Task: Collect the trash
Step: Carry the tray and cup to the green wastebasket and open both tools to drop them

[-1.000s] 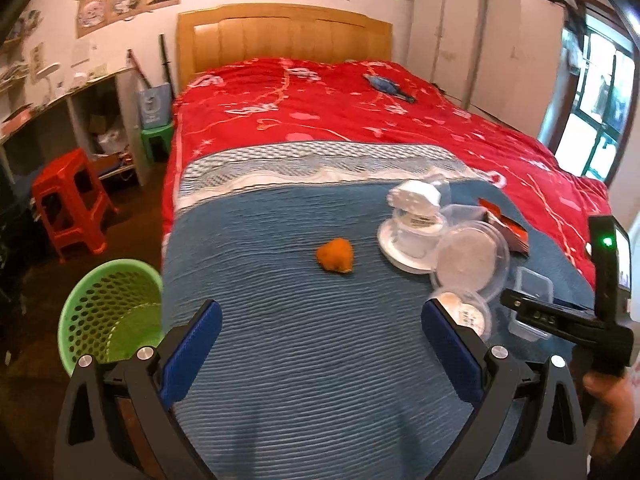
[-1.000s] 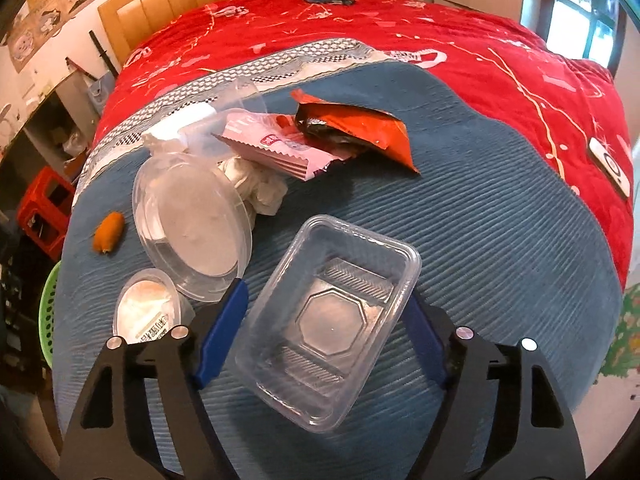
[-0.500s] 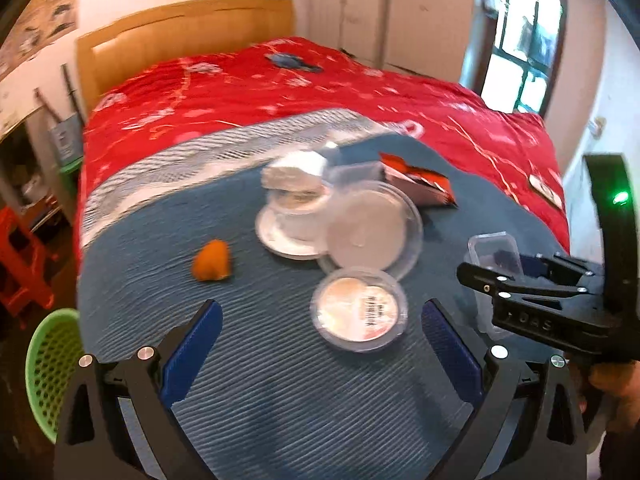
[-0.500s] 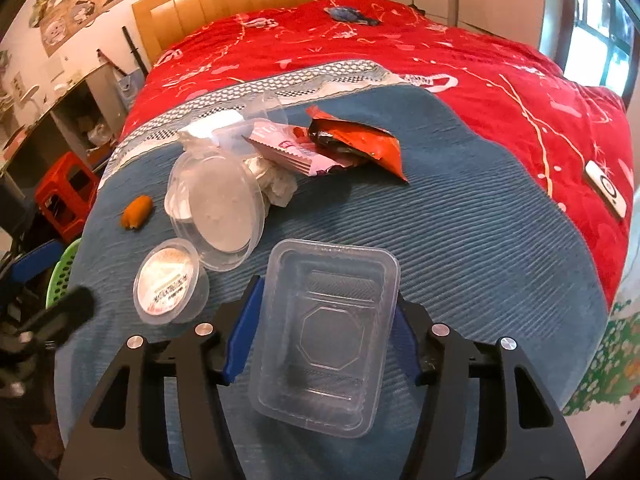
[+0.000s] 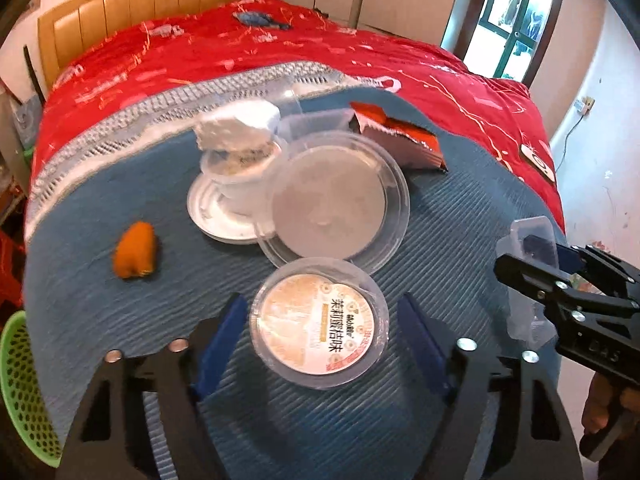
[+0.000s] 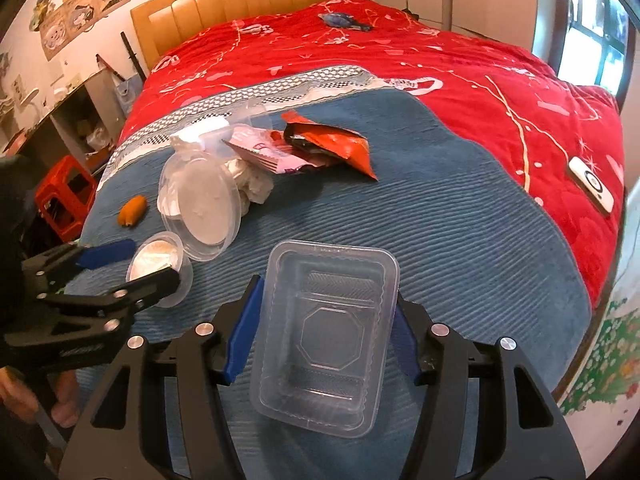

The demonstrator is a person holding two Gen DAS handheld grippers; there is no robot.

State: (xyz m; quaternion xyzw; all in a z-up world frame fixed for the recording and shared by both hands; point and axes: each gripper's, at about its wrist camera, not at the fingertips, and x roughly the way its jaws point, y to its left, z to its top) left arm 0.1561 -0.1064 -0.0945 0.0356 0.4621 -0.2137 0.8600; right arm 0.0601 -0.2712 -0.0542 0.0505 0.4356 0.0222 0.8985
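My right tongs point(image 6: 326, 320) pinch the clear rectangular tray point(image 6: 326, 332) by its long sides, just above the blue blanket point(image 6: 460, 240). My left tongs point(image 5: 320, 338) are closing around the small round labelled tub point(image 5: 320, 324) on that blanket, pads not yet touching. Beyond lie a big clear lid point(image 5: 334, 204), a white cup point(image 5: 240, 168), an orange scrap point(image 5: 134, 250) and wrappers point(image 6: 320, 146).
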